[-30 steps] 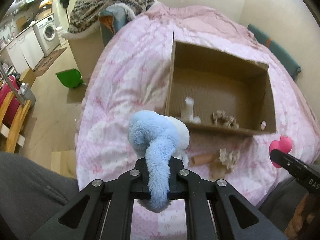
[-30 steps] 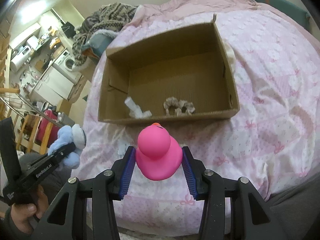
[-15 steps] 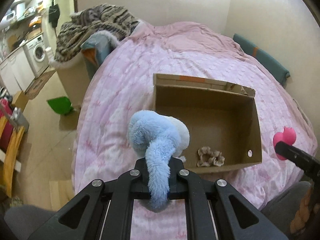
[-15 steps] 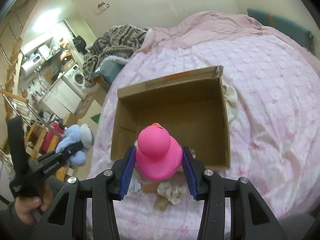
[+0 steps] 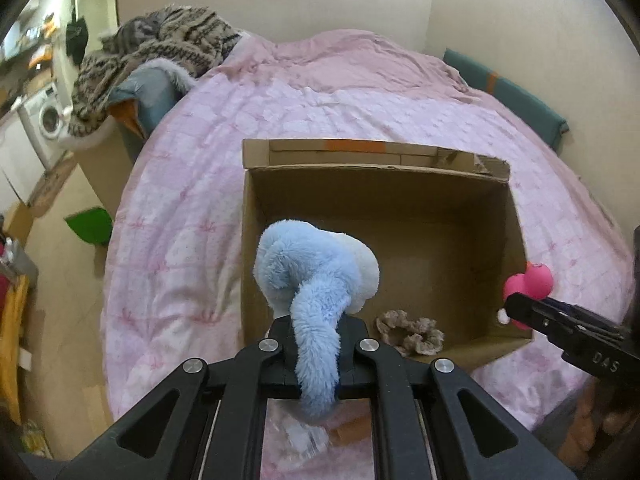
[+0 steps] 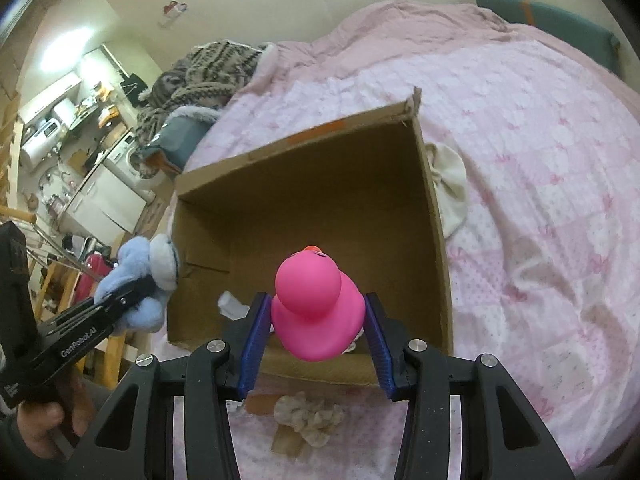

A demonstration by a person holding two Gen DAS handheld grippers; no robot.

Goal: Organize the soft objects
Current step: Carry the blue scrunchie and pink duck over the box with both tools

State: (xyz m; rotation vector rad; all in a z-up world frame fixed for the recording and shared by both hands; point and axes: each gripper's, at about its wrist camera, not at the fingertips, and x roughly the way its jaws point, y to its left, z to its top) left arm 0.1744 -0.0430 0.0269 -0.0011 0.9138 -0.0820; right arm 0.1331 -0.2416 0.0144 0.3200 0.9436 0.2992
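Observation:
An open cardboard box (image 5: 400, 160) (image 6: 436, 208) lies on the pink bed. My left gripper (image 5: 316, 344) is shut on a fluffy blue plush toy (image 5: 312, 276), held over the box's near left part; the toy also shows in the right wrist view (image 6: 140, 276). My right gripper (image 6: 316, 332) is shut on a pink rubber duck (image 6: 316, 304), held over the box's near edge; the duck also shows in the left wrist view (image 5: 532, 280). A beige scrunchie (image 5: 408, 332) and a small white item (image 6: 232, 304) lie inside the box.
A cream scrunchie (image 6: 308, 420) and a cardboard tube (image 6: 286, 438) lie on the bed before the box. A white cloth (image 6: 450, 184) lies against the box's right wall. A patterned blanket pile (image 5: 160, 48) sits at the bed's far left. The floor drops off left.
Both grippers have moved forward over the box, carrying the plush toy and the duck. The box now looks closer and fills more of both views.

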